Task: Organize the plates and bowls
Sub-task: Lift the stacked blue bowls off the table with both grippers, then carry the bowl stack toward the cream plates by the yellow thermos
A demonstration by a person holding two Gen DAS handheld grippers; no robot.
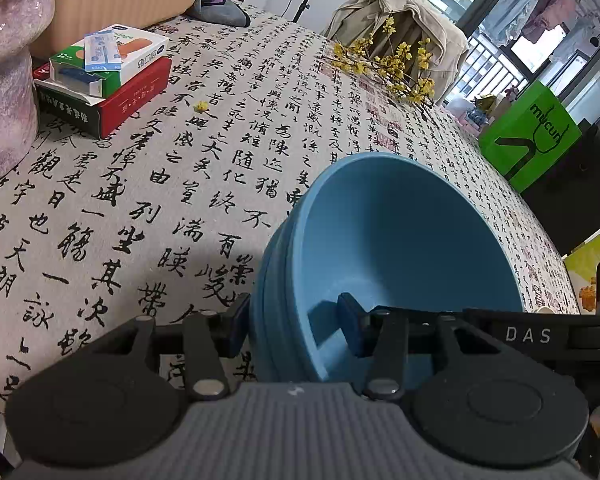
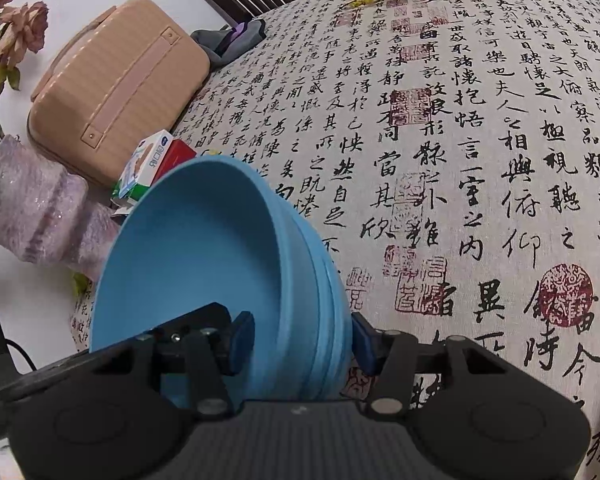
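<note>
Two claws grip one stack of blue bowls (image 1: 400, 240) from opposite sides, tilted above the counter (image 1: 140, 200). The left claw (image 1: 296, 326) clamps its wall, one pad inside, one outside. The right claw (image 2: 302, 342) clamps the opposite wall likewise.

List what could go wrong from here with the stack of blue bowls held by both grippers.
1. The stack of nested blue bowls is held only at its rim walls by the left gripper and the right gripper; uneven pulling could separate the bowls.
2. Only the walls are pinched, so lower bowls might slip out.
3. Swinging left could hit the red cardboard box.
</note>
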